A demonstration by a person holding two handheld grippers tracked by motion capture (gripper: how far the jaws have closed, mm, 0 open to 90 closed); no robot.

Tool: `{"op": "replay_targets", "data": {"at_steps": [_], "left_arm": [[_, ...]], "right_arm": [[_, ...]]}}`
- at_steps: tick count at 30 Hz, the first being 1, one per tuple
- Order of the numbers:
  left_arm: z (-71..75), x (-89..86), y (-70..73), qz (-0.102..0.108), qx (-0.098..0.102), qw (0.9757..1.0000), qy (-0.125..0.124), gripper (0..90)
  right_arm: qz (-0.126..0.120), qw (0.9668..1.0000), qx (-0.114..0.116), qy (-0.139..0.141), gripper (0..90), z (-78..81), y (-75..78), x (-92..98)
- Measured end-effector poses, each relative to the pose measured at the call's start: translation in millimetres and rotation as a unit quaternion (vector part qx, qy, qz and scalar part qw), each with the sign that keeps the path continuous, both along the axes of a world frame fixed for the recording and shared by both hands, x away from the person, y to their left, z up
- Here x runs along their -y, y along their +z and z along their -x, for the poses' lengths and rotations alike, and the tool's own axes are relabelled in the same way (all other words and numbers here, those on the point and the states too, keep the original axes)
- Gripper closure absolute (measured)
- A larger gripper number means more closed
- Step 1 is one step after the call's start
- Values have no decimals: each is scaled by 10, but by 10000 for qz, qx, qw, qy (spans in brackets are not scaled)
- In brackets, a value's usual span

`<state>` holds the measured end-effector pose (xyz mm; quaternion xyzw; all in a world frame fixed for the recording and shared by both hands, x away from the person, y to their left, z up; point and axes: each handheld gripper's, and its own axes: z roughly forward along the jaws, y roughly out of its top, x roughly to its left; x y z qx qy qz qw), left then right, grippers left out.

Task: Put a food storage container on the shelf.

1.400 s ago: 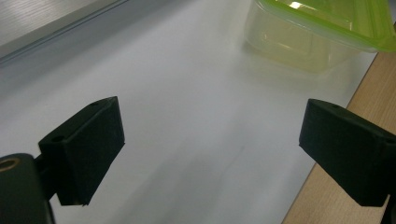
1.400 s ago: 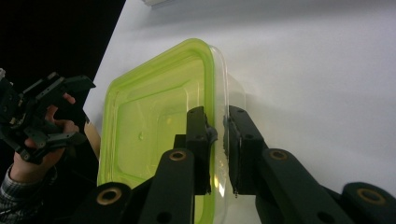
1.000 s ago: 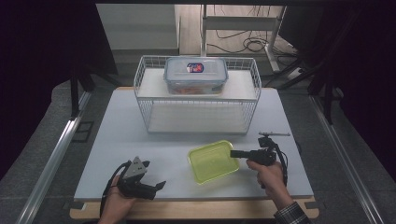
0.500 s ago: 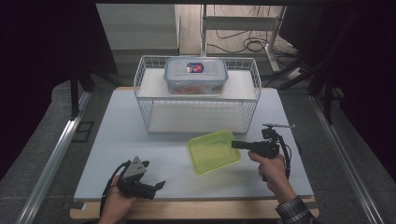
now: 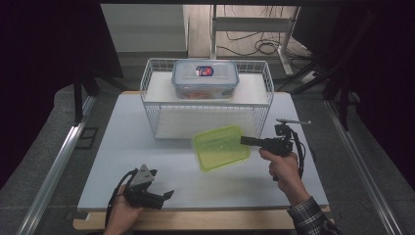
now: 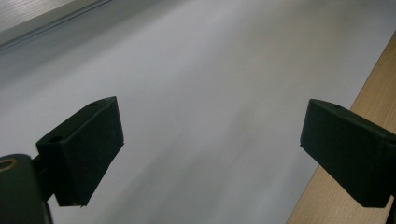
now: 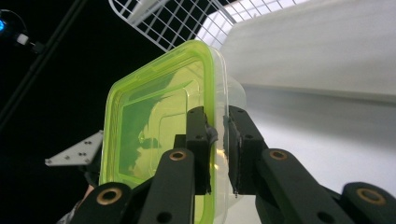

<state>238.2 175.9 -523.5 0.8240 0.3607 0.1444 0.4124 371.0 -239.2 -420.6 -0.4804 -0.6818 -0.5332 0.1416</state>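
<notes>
A clear container with a yellow-green lid (image 5: 220,148) hangs above the white table, in front of the wire basket (image 5: 151,110). My right gripper (image 5: 244,140) is shut on its right edge. In the right gripper view the two pads pinch the rim of the yellow-green container (image 7: 154,116) between them, at my right gripper (image 7: 217,140). My left gripper (image 5: 164,196) rests low at the table's near left edge, held by a hand. In the left gripper view my left gripper (image 6: 210,140) stands open over bare table, nothing between its fingers.
A clear lidded box (image 5: 205,79) with a red and blue label sits on a white shelf on the wire basket. The wooden table edge (image 6: 359,93) runs along the near side. Cables lie on the floor behind.
My right gripper has lifted the yellow-green container off the table and carried it up and toward the basket. The left gripper has stayed put.
</notes>
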Motion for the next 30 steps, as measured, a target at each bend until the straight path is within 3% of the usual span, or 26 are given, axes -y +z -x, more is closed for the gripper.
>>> {"op": "replay_targets", "data": {"at_steps": [30], "left_arm": [[-5,-16,-1,43,14,10000,15,61]], "right_arm": [[-314,9984,414,-203,801,-241,732,-154]]}}
